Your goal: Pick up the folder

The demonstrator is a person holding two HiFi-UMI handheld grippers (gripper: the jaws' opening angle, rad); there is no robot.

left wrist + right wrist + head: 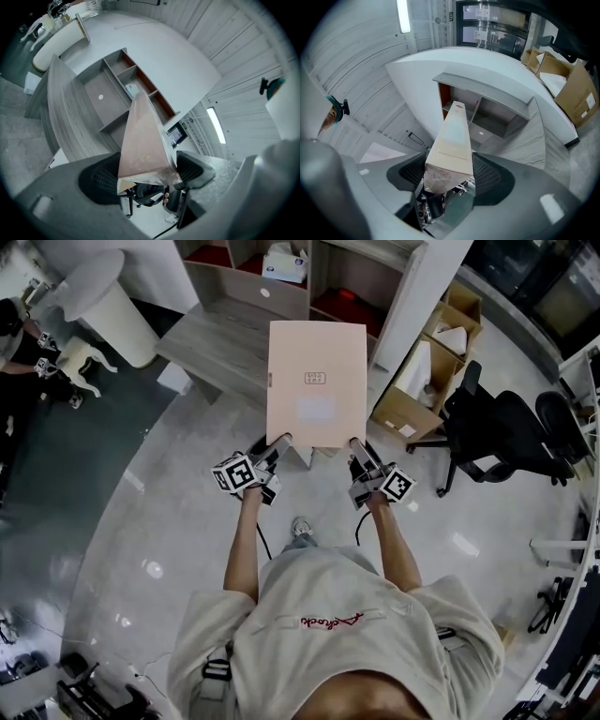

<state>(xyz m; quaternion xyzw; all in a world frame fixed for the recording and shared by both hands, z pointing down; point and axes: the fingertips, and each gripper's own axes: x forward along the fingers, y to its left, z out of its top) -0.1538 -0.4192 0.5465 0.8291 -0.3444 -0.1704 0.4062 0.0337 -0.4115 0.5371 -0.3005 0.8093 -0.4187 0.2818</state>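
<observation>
In the head view a thick beige folder (316, 382) with a small label is held flat in the air above the floor and the desk edge. My left gripper (278, 442) grips its near left corner and my right gripper (358, 444) its near right corner. Seen edge-on in the left gripper view, the folder (143, 140) sits between the two black pads, and the left gripper (147, 177) is shut on it. The right gripper view shows the folder (452, 140) clamped the same way in the right gripper (450, 177).
A grey wooden desk (220, 343) with open shelf compartments stands ahead, a tissue box (284, 261) on a shelf. Open cardboard boxes (422, 381) and a black office chair (506, 437) are to the right. A white rounded counter (103, 296) and a person (19, 352) are at far left.
</observation>
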